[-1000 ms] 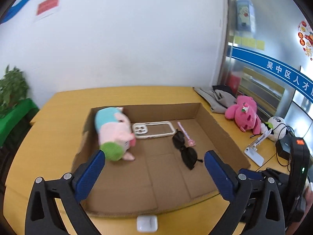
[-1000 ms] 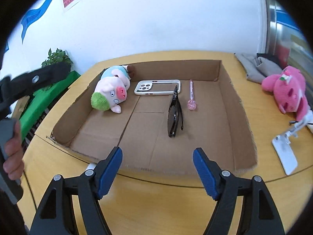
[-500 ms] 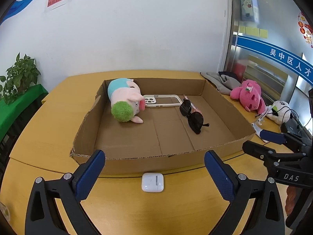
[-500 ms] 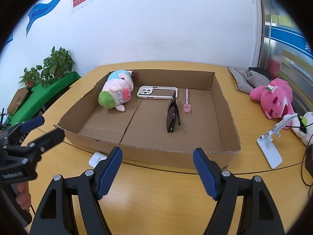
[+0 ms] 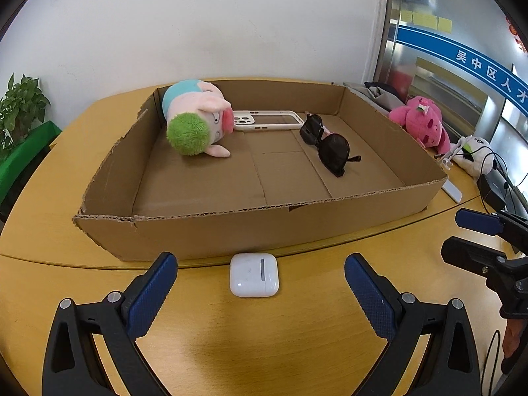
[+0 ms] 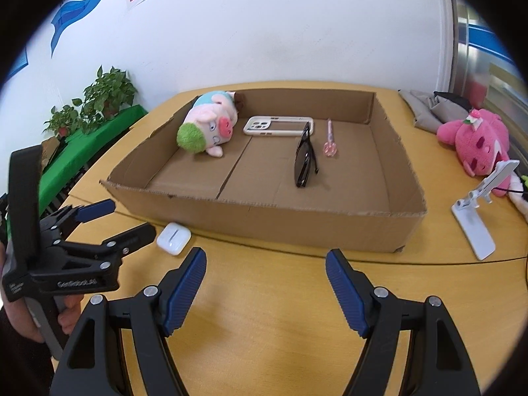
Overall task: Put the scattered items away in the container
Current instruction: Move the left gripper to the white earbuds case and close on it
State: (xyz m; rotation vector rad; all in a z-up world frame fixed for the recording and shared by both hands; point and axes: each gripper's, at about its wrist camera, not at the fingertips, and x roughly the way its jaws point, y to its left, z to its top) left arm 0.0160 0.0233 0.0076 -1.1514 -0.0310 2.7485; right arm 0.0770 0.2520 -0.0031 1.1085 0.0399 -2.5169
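Left wrist view: left gripper (image 5: pixel 260 279) gaping wide, empty, over earbud case (image 5: pixel 254 274) just outside cardboard box (image 5: pixel 250 227).
Case likely light, rigid, slick; pinch its flat sides. Right gripper (image 6: pixel 265 272) open, empty too.

Matt corrugated cardboard box (image 5: pixel 211 227) — glossy white plastic earbud case (image 5: pixel 254 274).

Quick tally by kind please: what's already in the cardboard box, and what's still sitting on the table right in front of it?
In the cardboard box:
Plush pig: 1
Phone case: 1
Sunglasses: 1
Pink pen: 1
On the table in front of the box:
White earbuds case: 1
Total: 5, with 4 in and 1 out.
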